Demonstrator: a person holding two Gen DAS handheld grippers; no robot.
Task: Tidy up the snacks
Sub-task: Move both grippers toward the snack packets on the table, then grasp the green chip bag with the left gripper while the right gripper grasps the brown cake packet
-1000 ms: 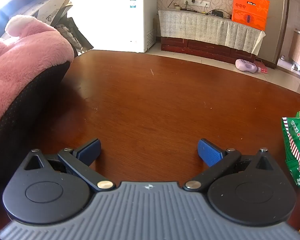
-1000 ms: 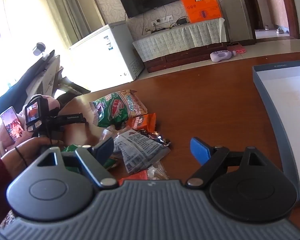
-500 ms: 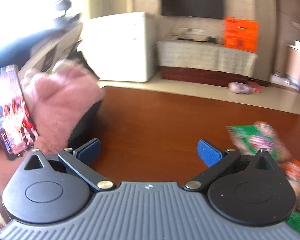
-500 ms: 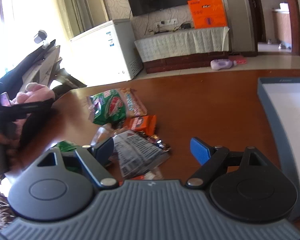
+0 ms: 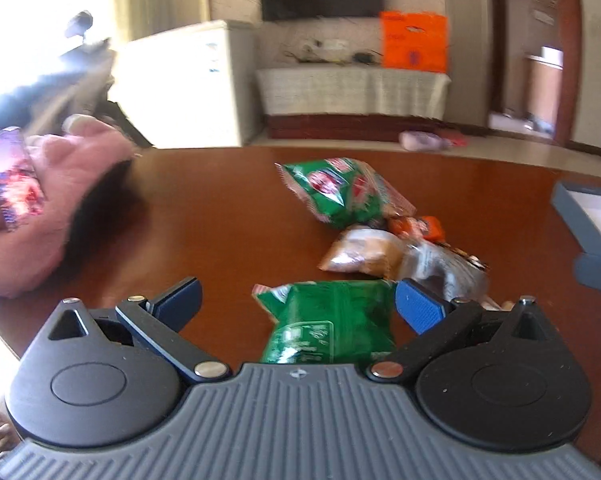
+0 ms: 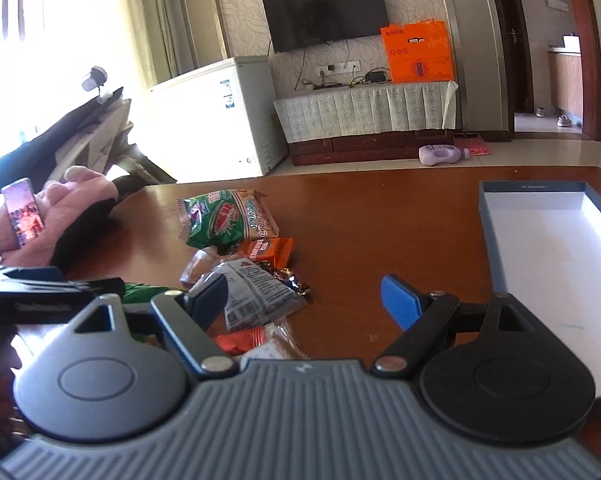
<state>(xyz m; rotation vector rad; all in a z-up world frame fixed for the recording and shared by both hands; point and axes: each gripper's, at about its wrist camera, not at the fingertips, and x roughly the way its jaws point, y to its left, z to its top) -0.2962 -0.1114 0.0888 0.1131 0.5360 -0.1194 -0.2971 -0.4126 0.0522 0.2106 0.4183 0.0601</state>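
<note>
We hold both pairs of jaws released over the table (image 6: 380,216). Next we should settle the left gripper (image 5: 298,300) squarely around the green packet (image 5: 332,324) before clenching, then carry it to the box (image 6: 548,248).

The left wrist view is motion-blurred, so print on the near green packet (image 5: 332,326) is unreadable. The open box (image 6: 548,256) is cut off at right in both views.

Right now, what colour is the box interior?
White inside, with grey-blue walls: the open box, clearest in the right wrist view.
</note>
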